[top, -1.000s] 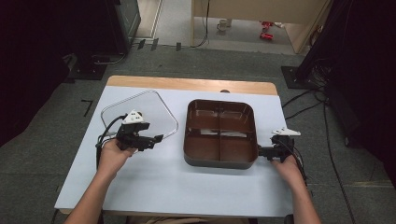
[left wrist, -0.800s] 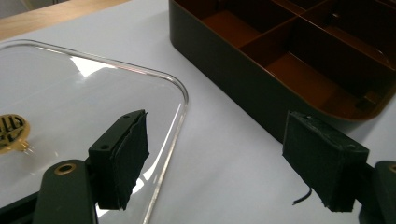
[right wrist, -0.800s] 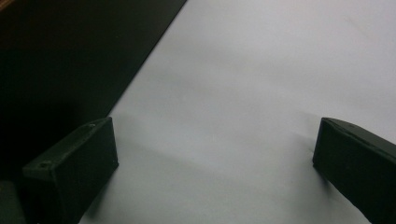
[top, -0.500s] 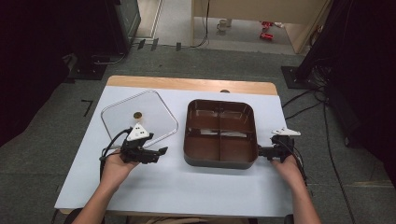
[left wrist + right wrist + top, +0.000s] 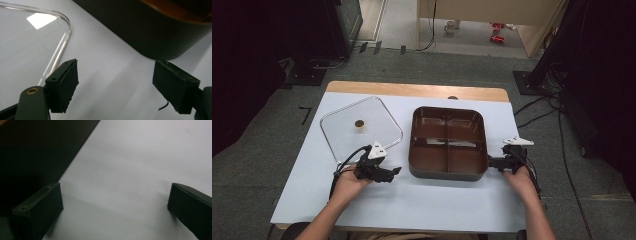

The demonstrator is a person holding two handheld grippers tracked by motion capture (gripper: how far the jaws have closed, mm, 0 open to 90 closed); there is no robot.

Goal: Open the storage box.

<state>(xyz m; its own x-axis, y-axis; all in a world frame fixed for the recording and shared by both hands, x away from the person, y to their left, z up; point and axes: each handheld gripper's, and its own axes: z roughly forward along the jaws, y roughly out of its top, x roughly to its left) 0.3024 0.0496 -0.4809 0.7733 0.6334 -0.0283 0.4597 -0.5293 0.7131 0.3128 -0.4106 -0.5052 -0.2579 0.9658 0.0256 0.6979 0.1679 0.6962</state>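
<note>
A clear square lid (image 5: 372, 131) with a small gold knob (image 5: 359, 123) lies flat on the left half of the white table top (image 5: 427, 205). To its right stands a brown tray (image 5: 448, 172) divided into compartments, all bare. My left gripper (image 5: 393, 172) is open just off the lid's near right corner and points at the tray. In the left gripper view, the left gripper (image 5: 118, 87) holds nothing, with the lid's rim (image 5: 62, 45) at left and the tray's dark wall (image 5: 155, 32) ahead. My right gripper (image 5: 492, 162) is open beside the tray's near right corner. In the right gripper view, the right gripper (image 5: 115, 212) hangs over bare table, with the tray wall (image 5: 37, 152) at left.
A strip of wooden table edge (image 5: 412, 90) shows at the far side. Dark equipment and cables (image 5: 557, 100) stand on the floor around the table. White surface lies bare in front of the tray and lid.
My left gripper has drawn back from over the lid's near corner toward the person and slightly right. The right gripper, lid and tray have stayed put.
</note>
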